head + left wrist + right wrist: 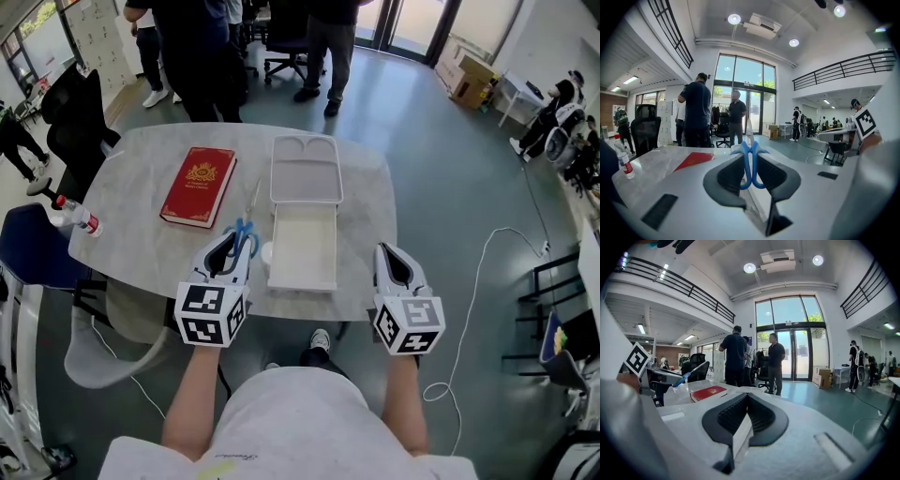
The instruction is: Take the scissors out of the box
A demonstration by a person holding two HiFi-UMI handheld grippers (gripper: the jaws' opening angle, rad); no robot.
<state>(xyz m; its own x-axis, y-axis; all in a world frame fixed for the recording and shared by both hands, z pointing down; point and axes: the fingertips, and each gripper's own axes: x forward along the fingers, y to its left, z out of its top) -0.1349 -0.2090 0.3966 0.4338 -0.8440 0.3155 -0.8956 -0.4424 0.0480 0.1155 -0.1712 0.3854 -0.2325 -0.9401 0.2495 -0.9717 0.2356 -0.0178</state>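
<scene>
The scissors (247, 225) are already out of the open box (302, 246), clenched by their blue handles in the left tool (232, 246) just left of it above the surface (141, 169), so, with the right tool (746, 404) closed on nothing, the task looks essentially done.

white box (302, 246) mid-table, red book (199, 186) left, bare tabletop (366, 211) right

Pale marble-look table (366, 187), rounded corners. Red book (199, 186) flat, left of centre. White box (304, 220) right of book, open: lid far, tray near, reaching near edge. Red-capped bottle (77, 216) at left edge. Small white round item (266, 251) just beside tray's left wall.
</scene>
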